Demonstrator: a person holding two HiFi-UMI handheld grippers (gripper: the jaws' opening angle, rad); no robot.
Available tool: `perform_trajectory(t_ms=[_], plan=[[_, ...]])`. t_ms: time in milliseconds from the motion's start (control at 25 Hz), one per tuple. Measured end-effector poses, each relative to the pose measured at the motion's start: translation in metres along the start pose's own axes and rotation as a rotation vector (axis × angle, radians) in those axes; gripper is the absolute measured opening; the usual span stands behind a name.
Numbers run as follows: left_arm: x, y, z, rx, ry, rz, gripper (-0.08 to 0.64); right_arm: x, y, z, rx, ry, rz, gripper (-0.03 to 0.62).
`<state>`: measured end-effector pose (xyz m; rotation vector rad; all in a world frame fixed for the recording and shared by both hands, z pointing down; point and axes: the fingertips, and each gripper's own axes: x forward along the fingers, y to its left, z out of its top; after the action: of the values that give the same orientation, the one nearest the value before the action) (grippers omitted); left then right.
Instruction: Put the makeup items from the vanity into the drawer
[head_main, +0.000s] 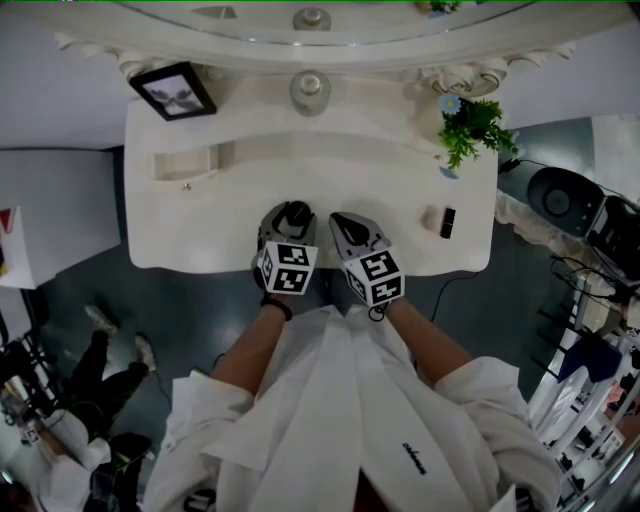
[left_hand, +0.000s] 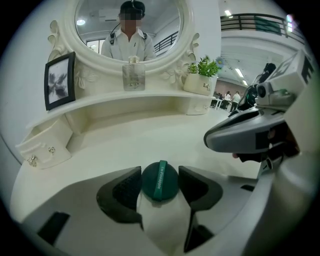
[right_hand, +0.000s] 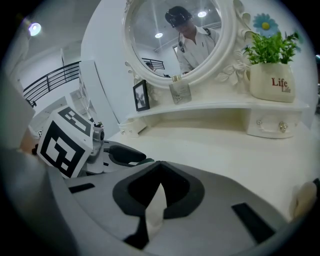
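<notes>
Dark-green and round, a makeup puff (left_hand: 160, 181) with a ribbon band across its top is sitting right between the fingers of the left gripper (left_hand: 160, 175), on the white vanity top (head_main: 250, 200) near its front edge. Both ribbed pads (left_hand: 127, 187) are lying against its sides, so the gripper is clamping it. Just to the right of those fingers, the right gripper (right_hand: 160, 164) is pointing down at the vanity top with its fingers closed together and nothing lying between them. Well apart to the right of the right gripper's fingers, a small pale item (head_main: 432, 218) and a black one (head_main: 448, 222) are lying side by side. Ahead of both sets of fingertips a glass bottle (head_main: 309, 92) is standing on the raised shelf under the mirror (left_hand: 130, 30). Ahead and to the left of the left fingers, a small drawer unit (left_hand: 45, 145) and a framed picture (head_main: 172, 90) are standing. A potted plant (right_hand: 272, 70) is standing ahead on the right.
</notes>
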<state>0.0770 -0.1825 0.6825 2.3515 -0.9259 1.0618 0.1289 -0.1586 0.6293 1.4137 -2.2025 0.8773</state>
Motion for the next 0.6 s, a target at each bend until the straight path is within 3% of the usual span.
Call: perform_trajectory(t_ms=[320,440,600], plan=[[-0.002,0.006,0.000,-0.019,-0.009,0.008,0.171,-0.002,0.007,0.000,-0.010,0.003,0.008,0.018],[-0.002,0.009,0.000,-0.024,-0.011,0.009,0.082,-0.002,0.011,0.001,-0.012,0.003,0.012,0.018],[-0.005,0.010,0.005,-0.033,-0.025,0.010,0.075,-0.003,0.013,0.005,-0.028,0.002,0.020,0.018]])
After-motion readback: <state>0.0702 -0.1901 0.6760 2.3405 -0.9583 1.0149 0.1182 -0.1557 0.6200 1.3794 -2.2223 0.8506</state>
